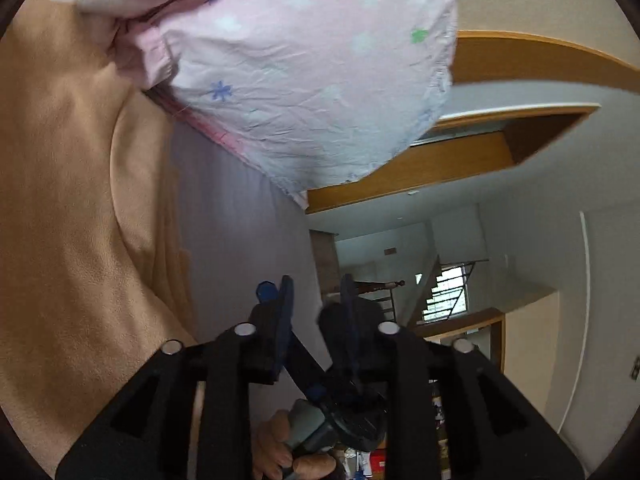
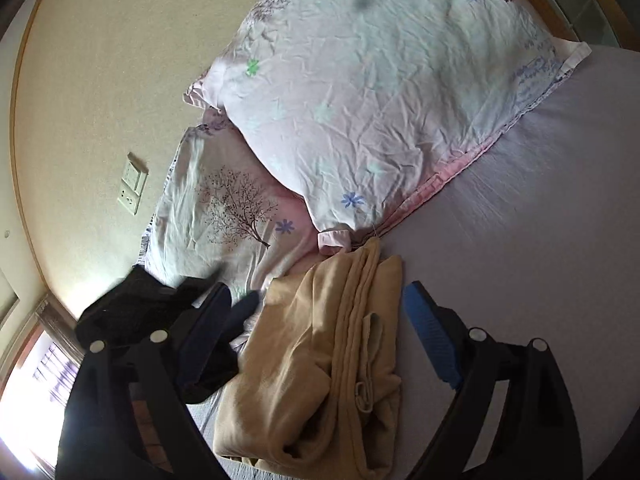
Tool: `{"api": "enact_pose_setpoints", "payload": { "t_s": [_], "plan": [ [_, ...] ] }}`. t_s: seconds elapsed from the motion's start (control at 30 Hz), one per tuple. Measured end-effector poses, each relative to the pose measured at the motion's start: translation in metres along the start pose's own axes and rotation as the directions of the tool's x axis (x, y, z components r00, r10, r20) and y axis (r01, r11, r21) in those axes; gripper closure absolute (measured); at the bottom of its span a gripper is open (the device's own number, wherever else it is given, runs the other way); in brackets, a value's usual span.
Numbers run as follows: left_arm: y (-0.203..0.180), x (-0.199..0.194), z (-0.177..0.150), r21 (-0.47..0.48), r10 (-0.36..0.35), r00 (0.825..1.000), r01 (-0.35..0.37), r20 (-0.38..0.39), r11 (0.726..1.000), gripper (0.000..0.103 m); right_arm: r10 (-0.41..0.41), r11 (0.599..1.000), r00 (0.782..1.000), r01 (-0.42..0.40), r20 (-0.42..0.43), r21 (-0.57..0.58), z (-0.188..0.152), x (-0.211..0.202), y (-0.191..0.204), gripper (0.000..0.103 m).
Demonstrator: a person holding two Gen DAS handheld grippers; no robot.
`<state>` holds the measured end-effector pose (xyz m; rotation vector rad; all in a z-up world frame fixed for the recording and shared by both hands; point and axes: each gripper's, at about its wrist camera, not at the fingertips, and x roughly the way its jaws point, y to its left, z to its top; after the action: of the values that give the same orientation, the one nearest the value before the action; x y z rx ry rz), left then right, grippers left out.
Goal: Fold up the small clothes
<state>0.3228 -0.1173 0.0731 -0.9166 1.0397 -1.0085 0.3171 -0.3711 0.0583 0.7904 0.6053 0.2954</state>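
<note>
Up close, the right gripper [image 2: 320,340] has its jaws spread wide, a blue pad [image 2: 430,340] on one finger, the other finger dark and blurred. Between them, lower down, lies the tan garment [image 2: 312,364], a soft beige piece bunched and partly folded on the bed, one long seamed fold running up its middle. Nothing is pinched; whether a finger touches the cloth I cannot tell.

Left gripper [image 1: 316,312]: jaws narrowly apart, nothing between them, pointing out over the bed edge into the room. A hand [image 1: 288,452] shows below the mount, wrapped round the handle.

Surface: pale lilac bedsheet [image 2: 540,208], lightly creased. Tan garment's top end touches the corner of a pink-and-white pillow [image 2: 368,92] printed with small blue and green flowers. A second pillow [image 2: 224,208] with a tree print lies partly under the first. A black garment [image 2: 132,312] sits heaped beside the tan one, by the second pillow.

From the left wrist view the tan cloth [image 1: 68,240] fills the near side, the flowered pillow [image 1: 304,64] above it.

Room: cream wall with a white switch plate [image 2: 133,184]; bright window [image 2: 44,376] low in the right wrist view. Wooden door frame [image 1: 472,152], white walls, stair rail [image 1: 380,288] and barred window [image 1: 446,292] in the left wrist view.
</note>
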Motion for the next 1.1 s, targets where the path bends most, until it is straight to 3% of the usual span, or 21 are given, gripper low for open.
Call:
{"api": "enact_pose_setpoints", "payload": {
  "t_s": [0.03,0.07,0.13,0.17,0.23,0.27,0.3,0.37,0.4,0.5,0.6,0.73,0.77,0.8,0.83,0.87,0.93,1.03,1.1],
  "plan": [
    [-0.007,-0.016,0.0,0.041,0.025,0.999,-0.026,0.033,0.999,0.031,-0.011,1.0,1.0,0.011,0.004,0.0,0.001,-0.002,0.0,0.016],
    [-0.013,-0.042,-0.004,0.082,0.082,0.992,-0.09,0.097,0.993,0.017,-0.002,1.0,1.0,0.002,0.003,0.0,0.002,-0.005,-0.001,0.02],
    [-0.015,-0.082,-0.006,0.132,0.192,0.966,-0.216,0.174,0.967,0.017,0.043,0.999,0.997,-0.044,-0.059,-0.007,0.001,-0.006,0.005,0.026],
    [-0.012,-0.102,-0.007,0.146,0.267,0.944,-0.297,0.195,0.944,0.017,0.074,0.997,0.99,-0.078,-0.119,-0.026,-0.001,-0.003,0.013,0.032],
    [0.001,-0.125,-0.007,0.142,0.385,0.9,-0.416,0.204,0.898,0.017,0.083,0.991,0.972,-0.103,-0.219,-0.083,-0.004,0.01,0.031,0.041],
    [0.008,-0.13,-0.008,0.133,0.407,0.893,-0.434,0.19,0.891,0.017,0.075,0.989,0.964,-0.105,-0.256,-0.106,-0.006,0.018,0.039,0.046],
    [0.017,-0.135,-0.011,0.115,0.418,0.892,-0.44,0.173,0.89,0.017,0.062,0.987,0.959,-0.099,-0.276,-0.124,-0.006,0.028,0.045,0.049],
    [0.031,-0.138,-0.016,0.097,0.398,0.906,-0.414,0.143,0.905,0.017,-0.01,0.989,0.945,-0.039,-0.327,-0.142,-0.004,0.052,0.05,0.058],
    [0.033,-0.137,-0.022,0.109,0.372,0.919,-0.386,0.131,0.916,0.017,-0.049,0.987,0.938,-0.007,-0.344,-0.159,-0.004,0.063,0.051,0.059],
    [0.03,-0.123,-0.033,0.178,0.334,0.934,-0.353,0.126,0.919,0.017,-0.19,0.968,0.897,0.104,-0.4,-0.227,-0.004,0.089,0.052,0.062],
    [0.029,-0.112,-0.044,0.239,0.357,0.925,-0.378,0.127,0.894,0.017,-0.281,0.945,0.876,0.181,-0.392,-0.273,-0.003,0.101,0.051,0.062],
    [0.025,-0.099,-0.055,0.34,0.415,0.897,-0.442,0.152,0.83,0.014,-0.326,0.929,0.843,0.202,-0.428,-0.31,-0.013,0.113,0.046,0.069],
    [0.024,-0.097,-0.057,0.358,0.425,0.891,-0.453,0.157,0.817,0.014,-0.349,0.918,0.822,0.203,-0.451,-0.341,-0.017,0.115,0.047,0.071],
    [0.023,-0.094,-0.059,0.375,0.439,0.884,-0.467,0.162,0.801,0.014,-0.364,0.907,0.816,0.201,-0.449,-0.369,-0.02,0.117,0.049,0.074],
    [0.024,-0.093,-0.06,0.385,0.448,0.879,-0.476,0.165,0.791,0.013,-0.375,0.896,0.813,0.194,-0.445,-0.401,-0.024,0.119,0.052,0.088],
    [0.025,-0.095,-0.063,0.392,0.455,0.875,-0.481,0.165,0.784,0.013,-0.382,0.888,0.81,0.188,-0.445,-0.421,-0.026,0.12,0.054,0.091],
    [0.025,-0.094,-0.063,0.397,0.459,0.872,-0.486,0.167,0.779,0.012,-0.396,0.869,0.824,0.194,-0.405,-0.455,-0.024,0.115,0.061,0.095],
    [0.025,-0.097,-0.064,0.395,0.436,0.884,-0.465,0.167,0.792,0.012,-0.363,0.881,0.875,0.21,-0.32,-0.424,-0.002,0.091,0.071,0.099],
    [0.025,-0.1,-0.064,0.384,0.426,0.89,-0.455,0.165,0.803,0.012,-0.381,0.879,0.882,0.253,-0.276,-0.404,0.01,0.078,0.07,0.1]
  ]
}}
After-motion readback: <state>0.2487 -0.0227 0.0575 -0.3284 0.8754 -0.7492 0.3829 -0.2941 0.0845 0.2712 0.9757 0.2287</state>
